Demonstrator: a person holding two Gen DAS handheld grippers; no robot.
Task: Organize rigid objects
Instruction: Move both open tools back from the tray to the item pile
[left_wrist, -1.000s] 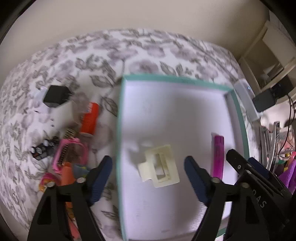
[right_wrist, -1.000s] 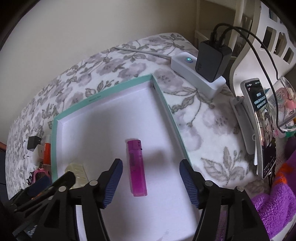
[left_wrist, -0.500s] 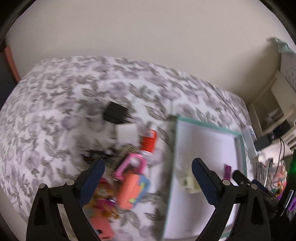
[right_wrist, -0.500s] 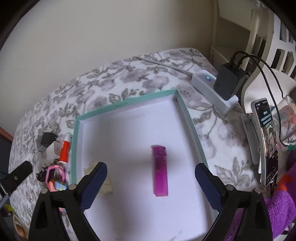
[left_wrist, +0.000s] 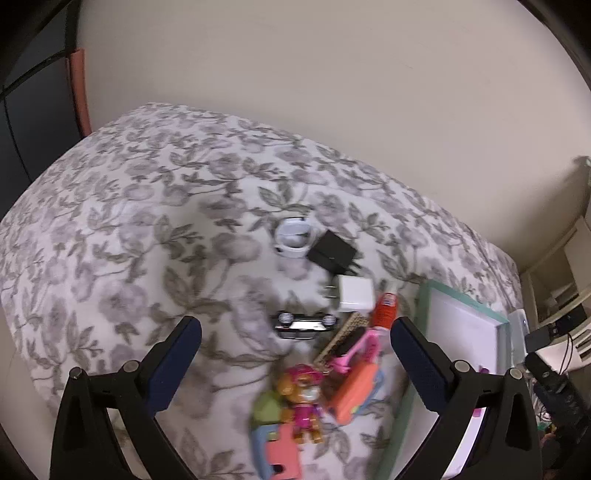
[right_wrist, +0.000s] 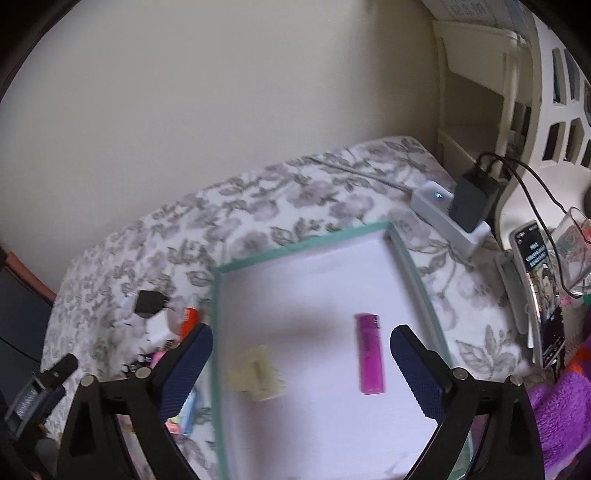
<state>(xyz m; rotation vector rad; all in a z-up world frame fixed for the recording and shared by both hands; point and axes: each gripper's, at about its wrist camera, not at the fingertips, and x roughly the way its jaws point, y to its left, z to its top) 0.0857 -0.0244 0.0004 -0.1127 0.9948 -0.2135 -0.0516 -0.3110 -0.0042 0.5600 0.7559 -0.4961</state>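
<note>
Lighter (right_wrist: 369, 354) and cream clip (right_wrist: 256, 373) lie apart inside the teal-rimmed tray (right_wrist: 417, 269) on the bed; right gripper (right_wrist: 301, 365) fingers just spread wide, empty; left gripper (left_wrist: 295, 365) likewise, its jaws last opening over the toy pile (left_wrist: 325, 373).

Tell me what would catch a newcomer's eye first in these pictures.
A bright purple lighter lies inside the teal-rimmed white tray, beside a cream hair clip. Left of the tray, a jumble of colourful toys and chargers sits on the flowered bedspread.
</note>
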